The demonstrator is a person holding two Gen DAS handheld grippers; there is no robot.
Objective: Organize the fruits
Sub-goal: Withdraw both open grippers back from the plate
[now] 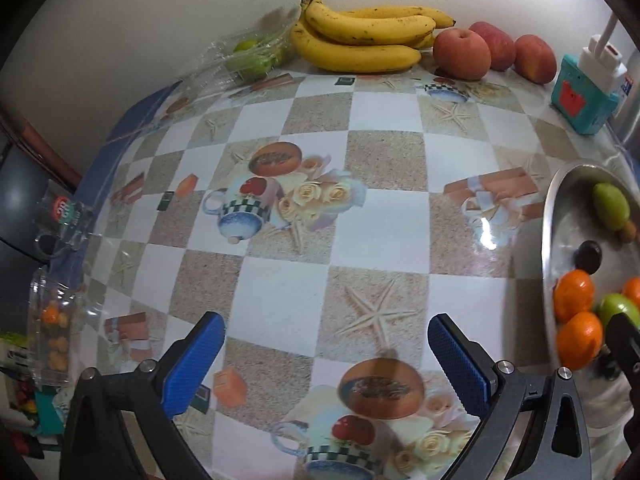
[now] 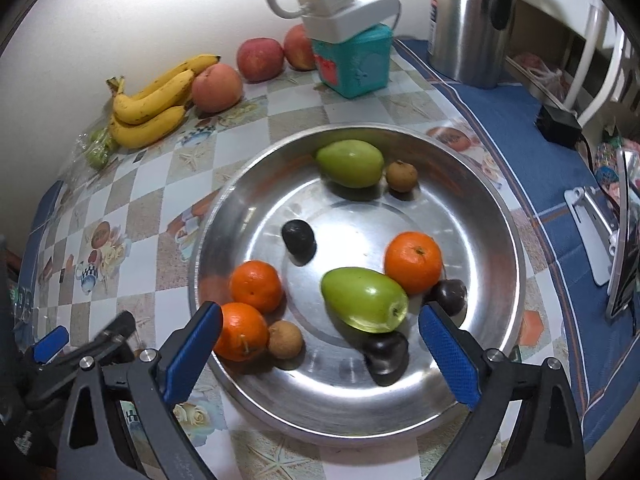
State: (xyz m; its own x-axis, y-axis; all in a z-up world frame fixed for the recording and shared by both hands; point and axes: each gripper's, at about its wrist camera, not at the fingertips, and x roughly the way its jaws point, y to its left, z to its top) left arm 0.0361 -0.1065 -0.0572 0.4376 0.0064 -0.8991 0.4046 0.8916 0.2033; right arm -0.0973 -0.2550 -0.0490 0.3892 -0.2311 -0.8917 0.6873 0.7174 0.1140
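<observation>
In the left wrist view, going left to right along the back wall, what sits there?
Clear plastic box of green fruit → bananas → three apples → teal box with a white power strip on top.

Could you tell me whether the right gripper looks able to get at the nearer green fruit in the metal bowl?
Probably yes: the right gripper is open above the green fruit, nothing covering it, though an orange touches it.

Left wrist view: angled steeply down, close over the patterned tablecloth [image 1: 328, 216], facing the wall. Right wrist view: angled down, close above the steel tray [image 2: 492, 216]. Shared: tray, bananas [image 1: 360, 40], apples [image 2: 260, 58], teal box [image 2: 352, 64].
</observation>
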